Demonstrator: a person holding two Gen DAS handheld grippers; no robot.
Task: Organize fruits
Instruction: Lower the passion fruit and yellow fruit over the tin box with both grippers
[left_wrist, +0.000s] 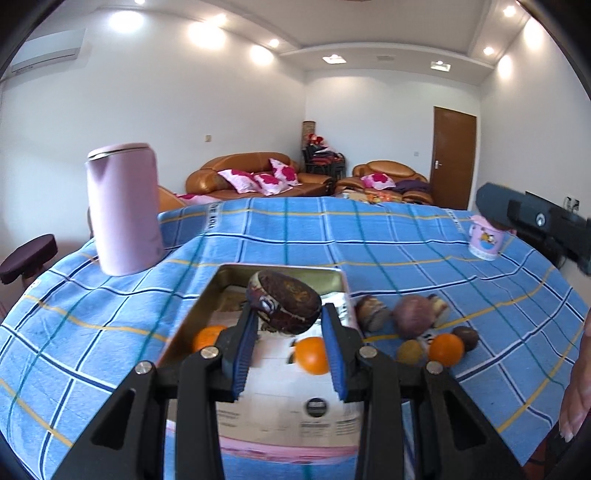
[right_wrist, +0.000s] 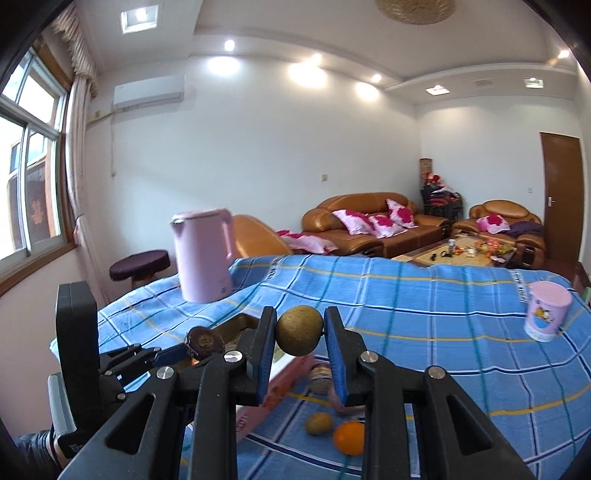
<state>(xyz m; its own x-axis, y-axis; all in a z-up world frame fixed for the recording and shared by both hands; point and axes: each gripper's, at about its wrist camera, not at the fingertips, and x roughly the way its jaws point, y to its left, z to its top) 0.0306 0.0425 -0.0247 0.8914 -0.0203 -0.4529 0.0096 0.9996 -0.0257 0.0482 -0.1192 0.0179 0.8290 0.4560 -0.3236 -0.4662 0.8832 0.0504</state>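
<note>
The left gripper (left_wrist: 290, 321) clamps a dark brown fruit (left_wrist: 284, 301) above the tin tray (left_wrist: 192, 314), seemingly to drop it in; the right gripper (right_wrist: 300, 334) pinches a tan round fruit (right_wrist: 299, 330) aloft over the table's near edge, apparently tray-bound too.

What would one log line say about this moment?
left gripper: shut on dark brown fruit, above tin tray | right gripper: shut on round tan fruit | loose fruits: on tablecloth

Tin box (left_wrist: 334, 280) in middle of desk (left_wrist: 406, 236). Kettle (left_wrist: 123, 208) behind-left. Cup (left_wrist: 484, 238) far right. Two oranges (left_wrist: 312, 355) in box. Fruit pile (left_wrist: 412, 317) right of box.
</note>
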